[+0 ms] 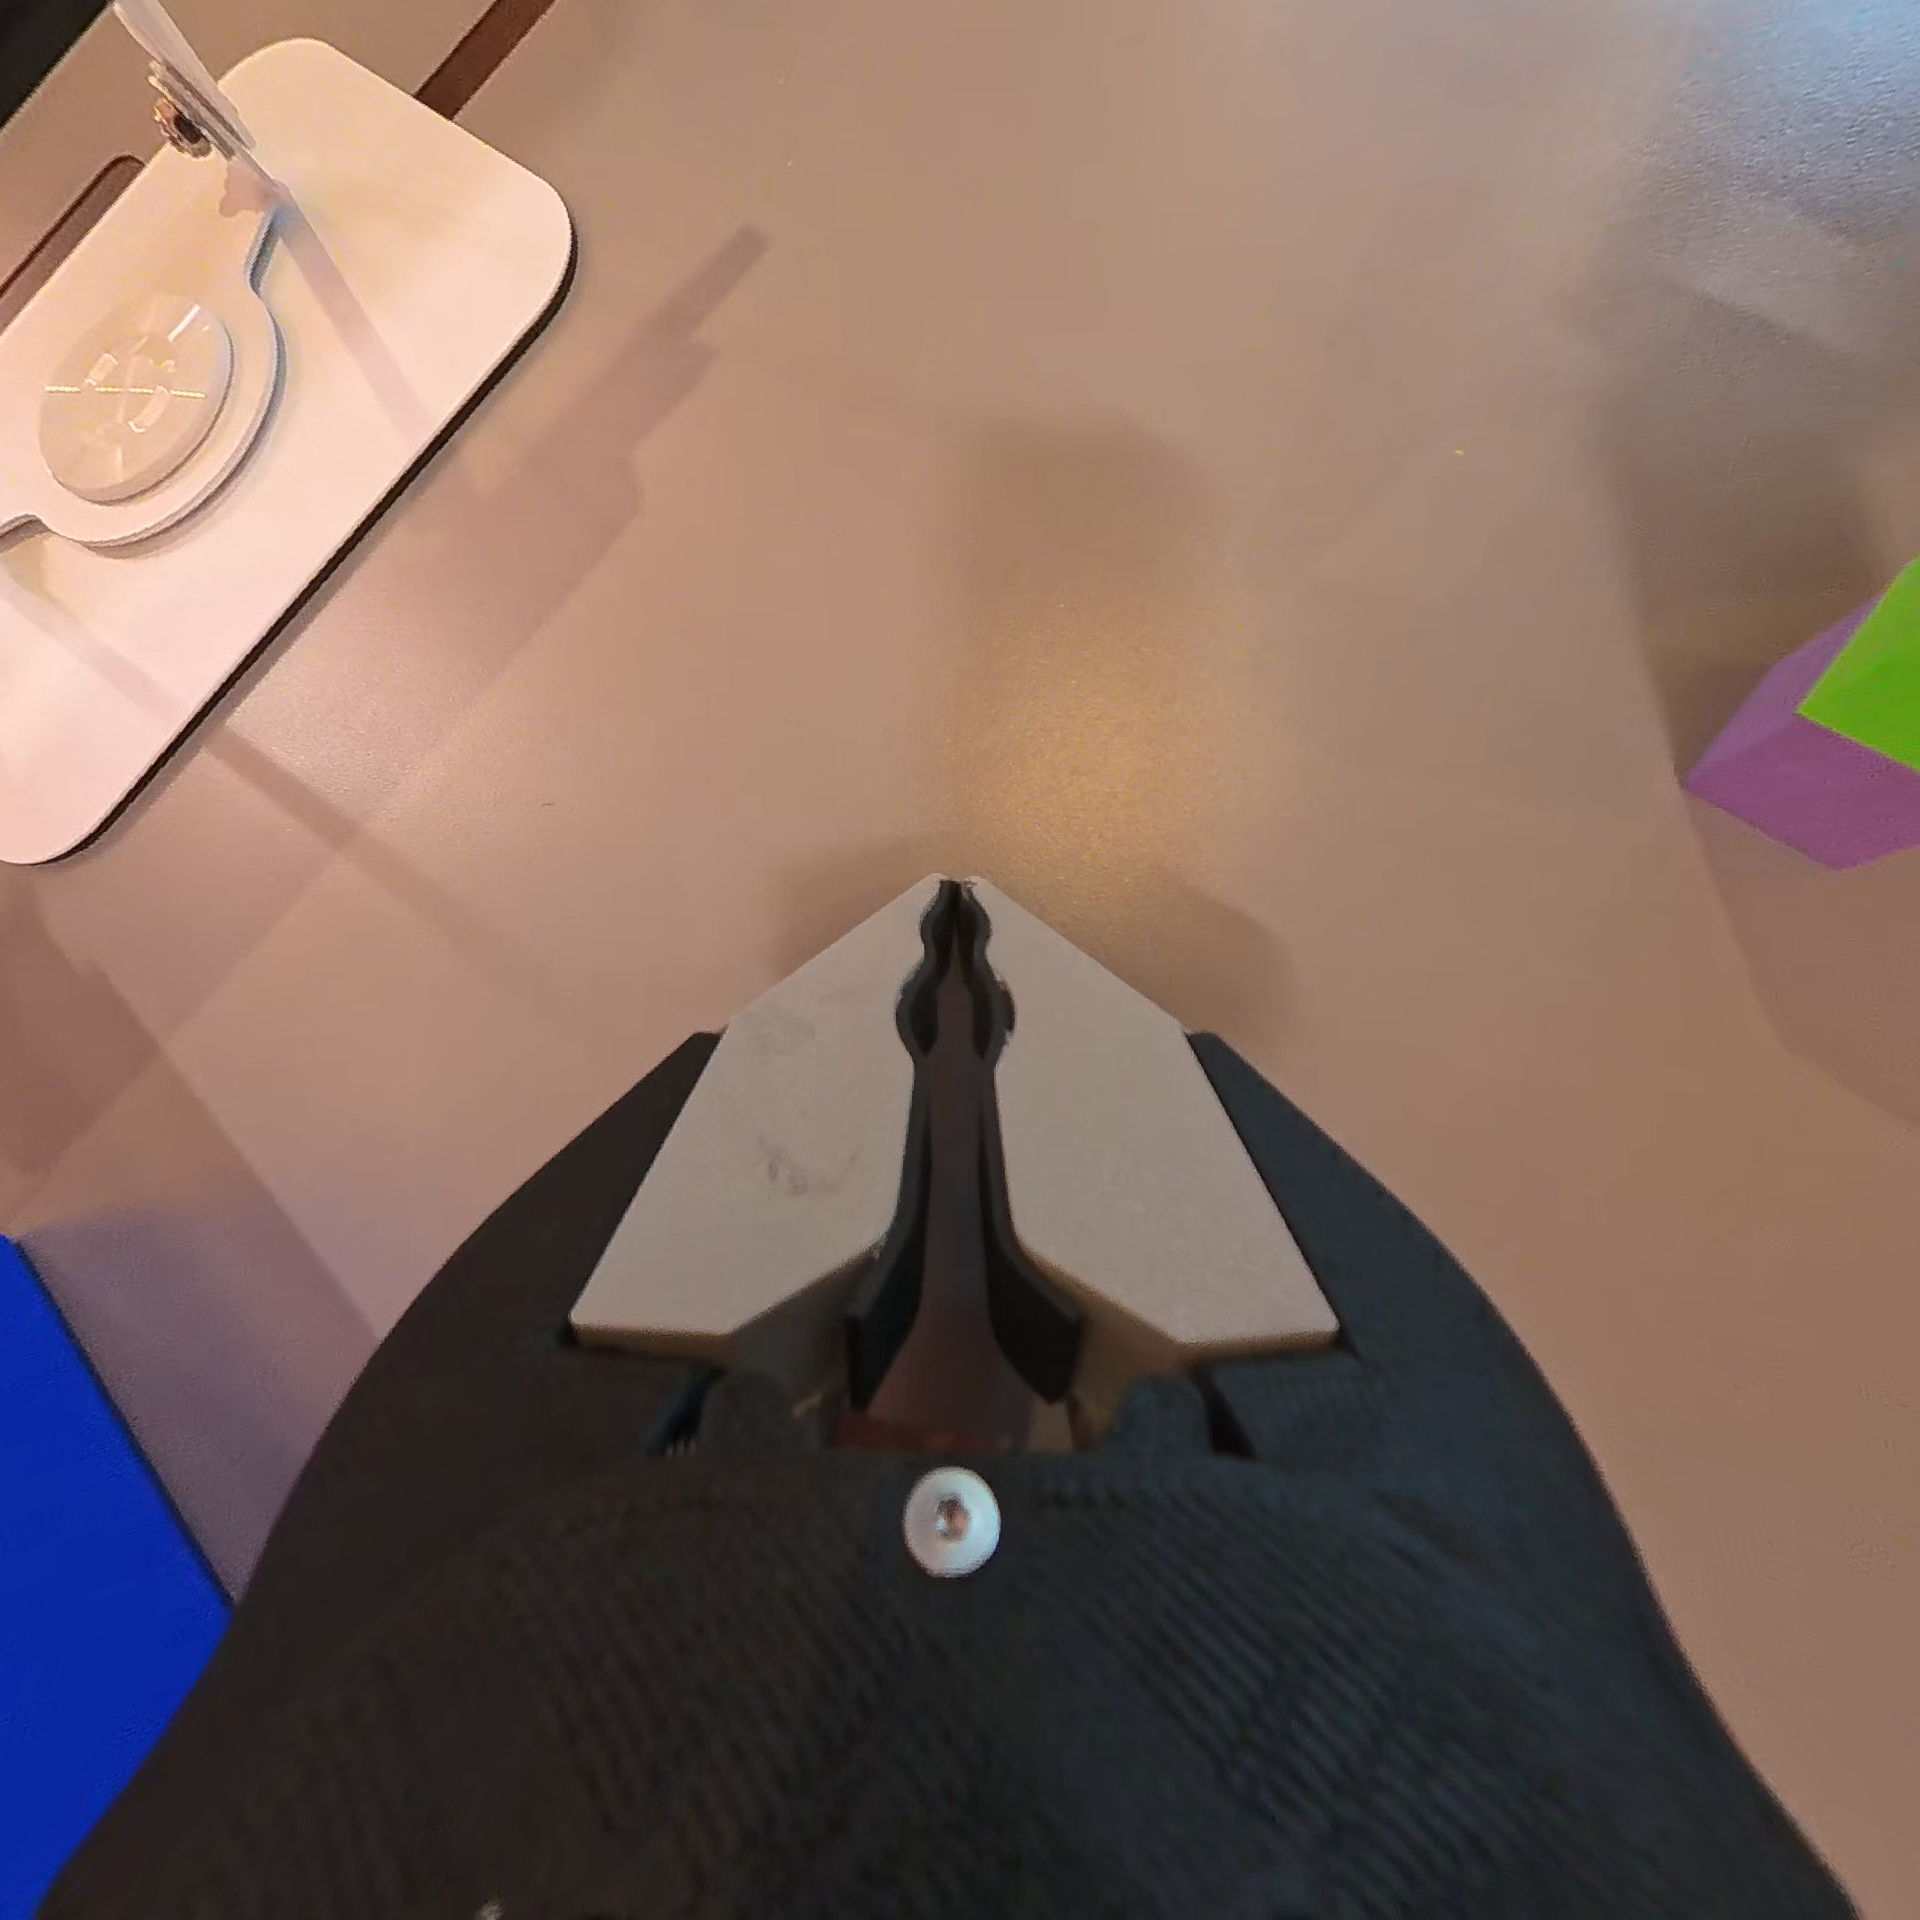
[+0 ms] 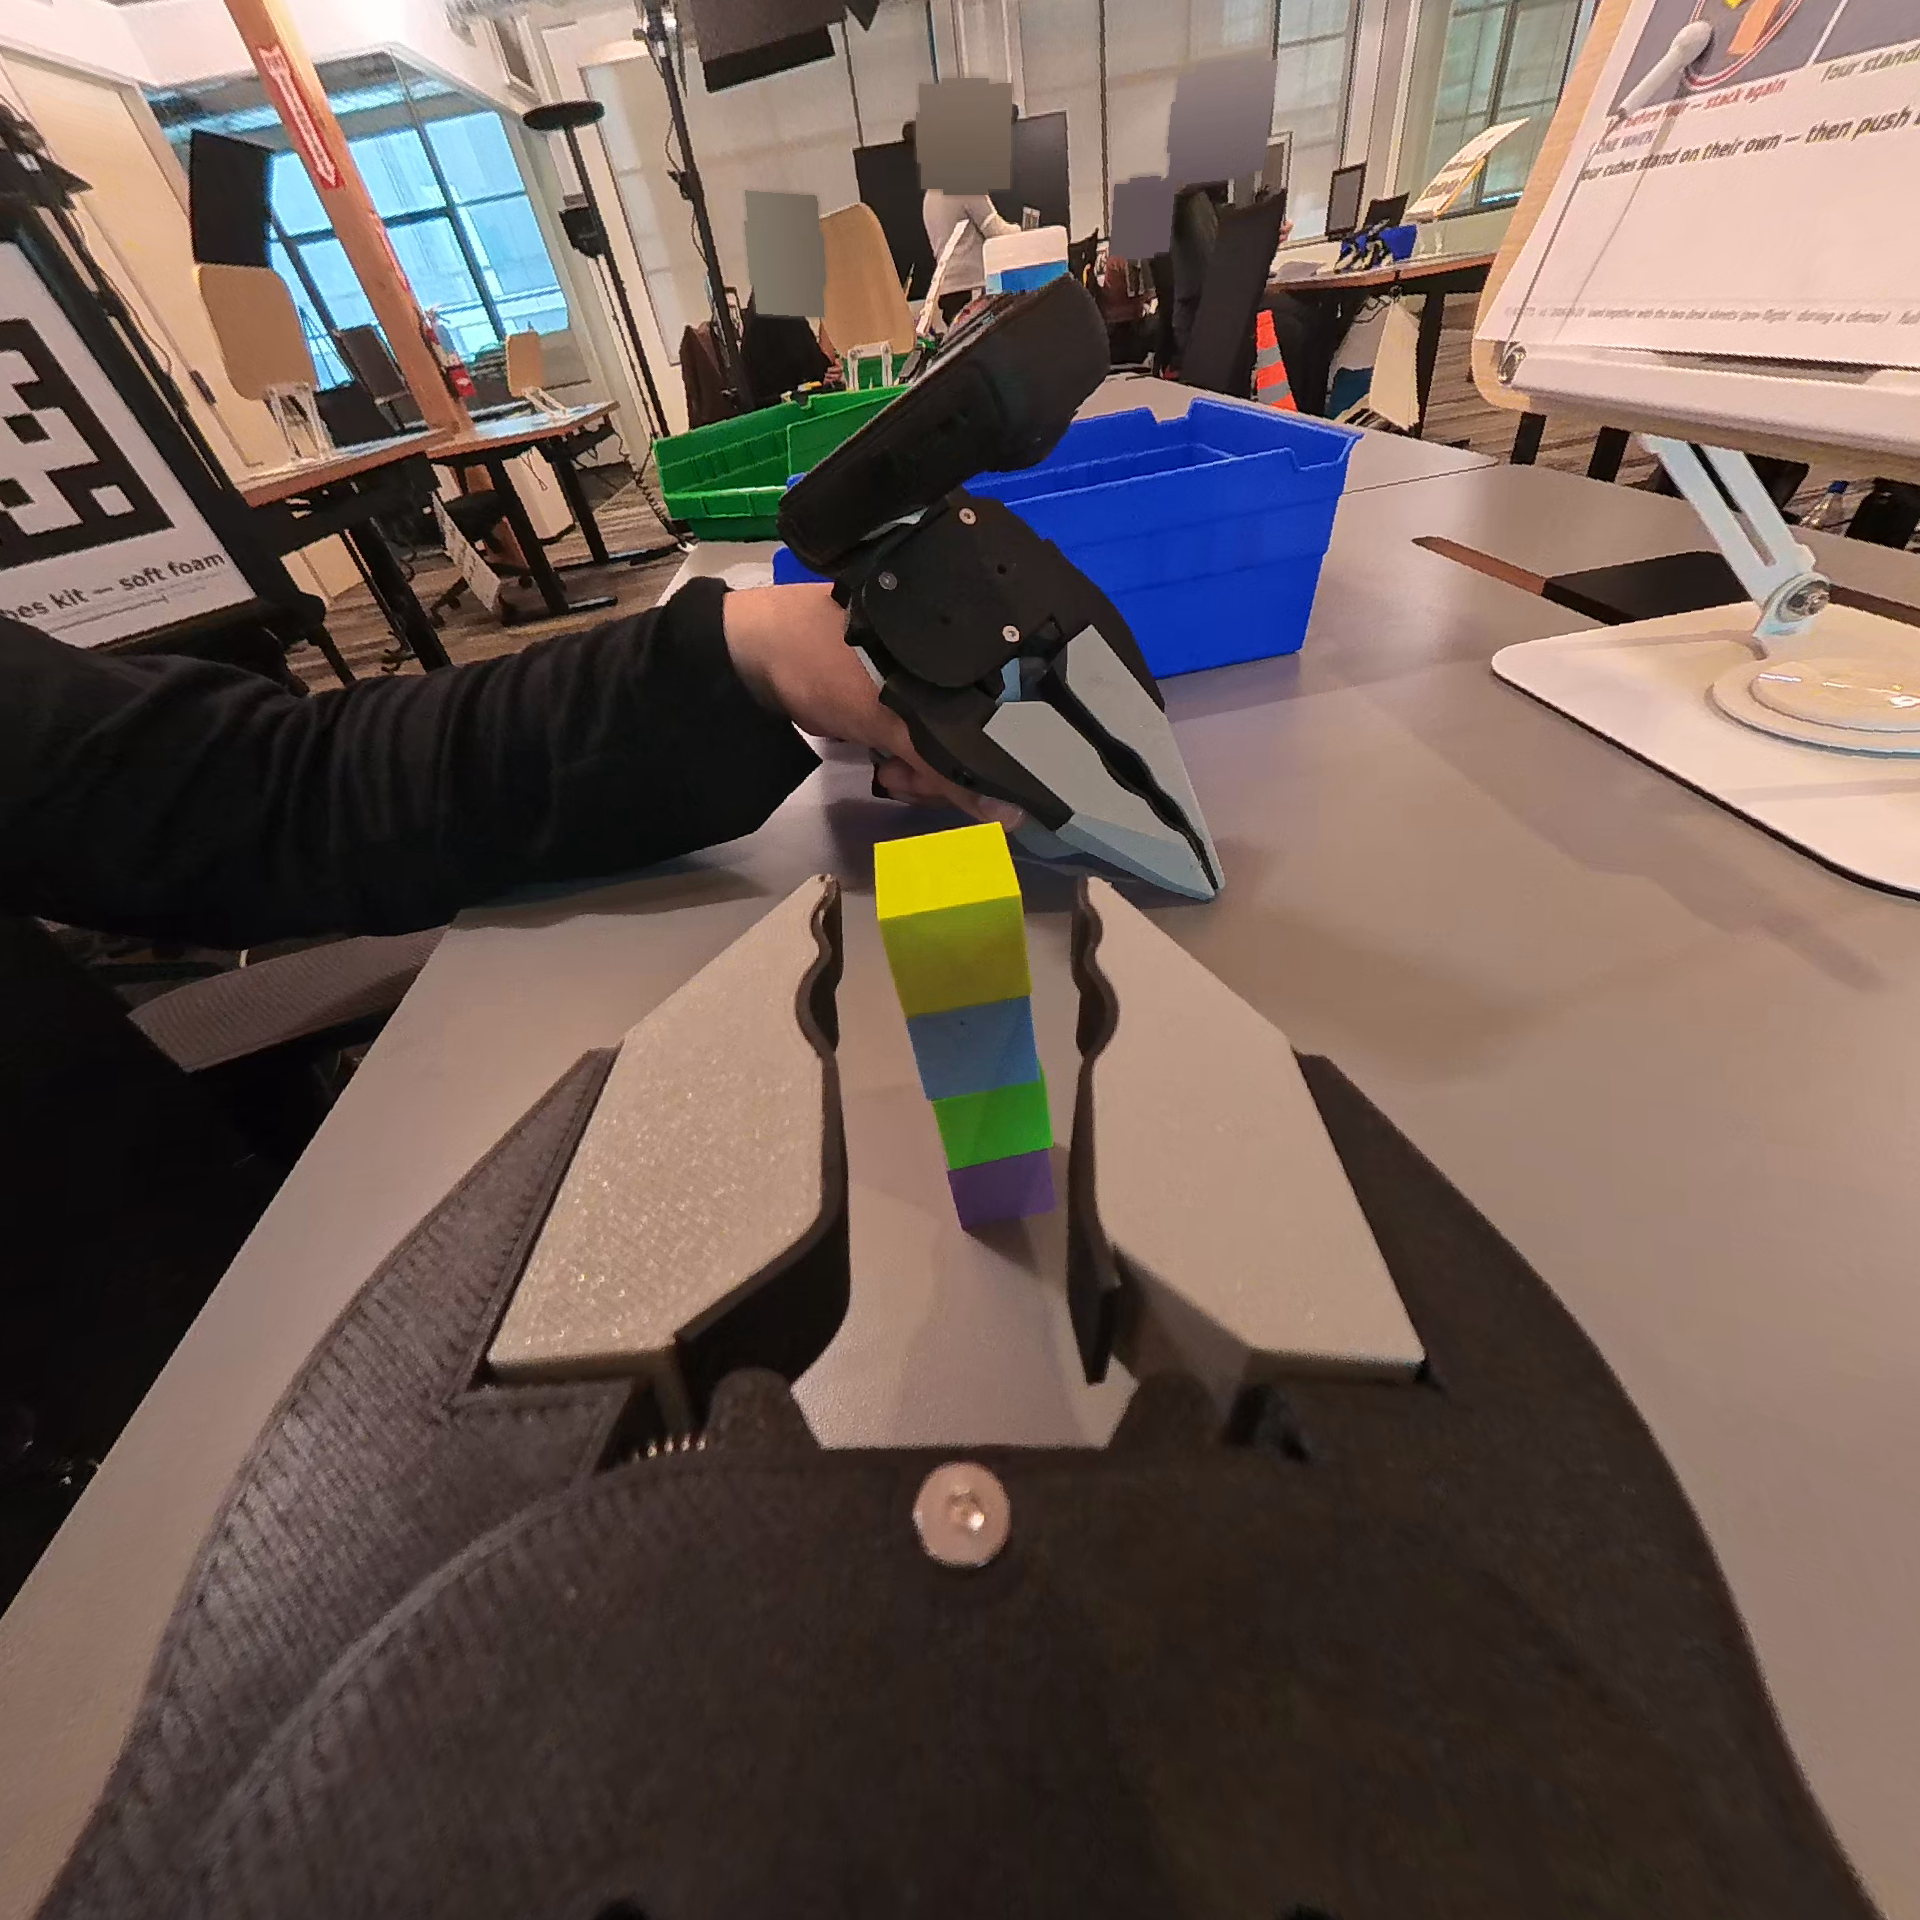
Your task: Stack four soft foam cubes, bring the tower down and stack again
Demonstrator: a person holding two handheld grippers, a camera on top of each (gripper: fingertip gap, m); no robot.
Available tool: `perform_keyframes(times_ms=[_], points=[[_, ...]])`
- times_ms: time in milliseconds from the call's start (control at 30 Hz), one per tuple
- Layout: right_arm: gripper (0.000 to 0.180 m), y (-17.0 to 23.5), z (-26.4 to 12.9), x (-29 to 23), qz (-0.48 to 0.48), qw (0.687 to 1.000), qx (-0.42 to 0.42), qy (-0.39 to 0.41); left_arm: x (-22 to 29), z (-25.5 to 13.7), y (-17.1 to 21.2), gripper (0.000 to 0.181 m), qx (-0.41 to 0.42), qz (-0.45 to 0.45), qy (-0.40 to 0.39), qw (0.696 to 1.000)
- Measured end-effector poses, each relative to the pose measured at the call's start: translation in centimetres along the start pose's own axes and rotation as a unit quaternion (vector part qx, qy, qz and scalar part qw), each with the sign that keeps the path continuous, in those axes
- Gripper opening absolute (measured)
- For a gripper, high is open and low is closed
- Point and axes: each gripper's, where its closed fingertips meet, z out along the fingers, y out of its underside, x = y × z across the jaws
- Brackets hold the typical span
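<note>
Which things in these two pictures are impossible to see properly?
- Left wrist view: the purple foam cube and green foam cube are cut by the right edge; upper tower unseen.
- Right wrist view: the purple cube's base is blurred; contact with the grey table is unclear.
- People behind: covered by patches.

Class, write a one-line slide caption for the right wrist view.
Open right tongs flank a free-standing four-cube tower; shut left tongs rest beyond on the grey table.

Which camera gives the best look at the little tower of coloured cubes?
The right wrist view: the whole tower stands between the open right claw, yellow on blue, green, purple. The left wrist view catches only the purple cube and green cube at its edge.
</note>
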Motion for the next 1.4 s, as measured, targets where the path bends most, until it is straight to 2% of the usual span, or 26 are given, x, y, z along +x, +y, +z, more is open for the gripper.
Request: perform_keyframes(times_ms=[1400], points=[[0.042,-2.0,-1.0,-0.5,-0.018,0.999,0.043,0.005,0.0,0.0,0.0,0.000,0.000,0.002,0.000,1.000]])
